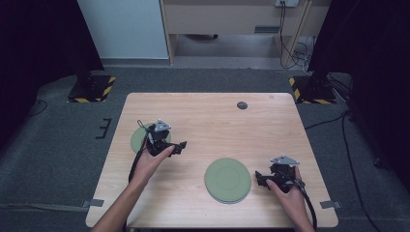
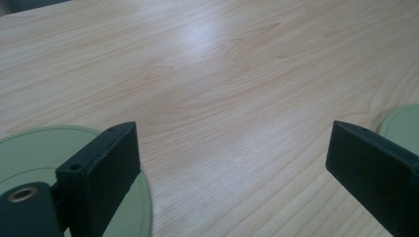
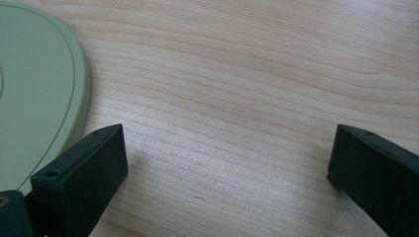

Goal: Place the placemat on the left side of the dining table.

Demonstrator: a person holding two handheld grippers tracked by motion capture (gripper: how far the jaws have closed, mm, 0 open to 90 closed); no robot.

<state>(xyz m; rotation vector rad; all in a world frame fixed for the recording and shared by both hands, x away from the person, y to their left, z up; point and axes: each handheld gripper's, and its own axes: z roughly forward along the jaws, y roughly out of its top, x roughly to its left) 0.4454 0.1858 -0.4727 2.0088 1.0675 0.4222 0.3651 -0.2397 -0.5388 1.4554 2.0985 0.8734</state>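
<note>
Two flat pale green plates lie on the wooden table (image 1: 208, 121). One plate (image 1: 138, 139) at the left is partly covered by my left gripper (image 1: 178, 147), whose jaws point right and stand open with nothing between them. In the left gripper view this plate (image 2: 29, 148) lies under the left jaw, and the other plate's edge (image 2: 402, 126) shows at the right; the left gripper (image 2: 232, 163) spans bare wood. The second plate (image 1: 227, 180) lies near the front centre. My right gripper (image 1: 260, 178) is just right of it, open and empty. In the right gripper view the plate (image 3: 34, 89) is beside the left jaw of the right gripper (image 3: 227, 168).
A small dark round disc (image 1: 242, 105) sits near the table's far edge. Grey tape tabs (image 1: 95, 202) mark the front corners. Dark carpet surrounds the table, with black stands (image 1: 92, 87) at the back left and back right.
</note>
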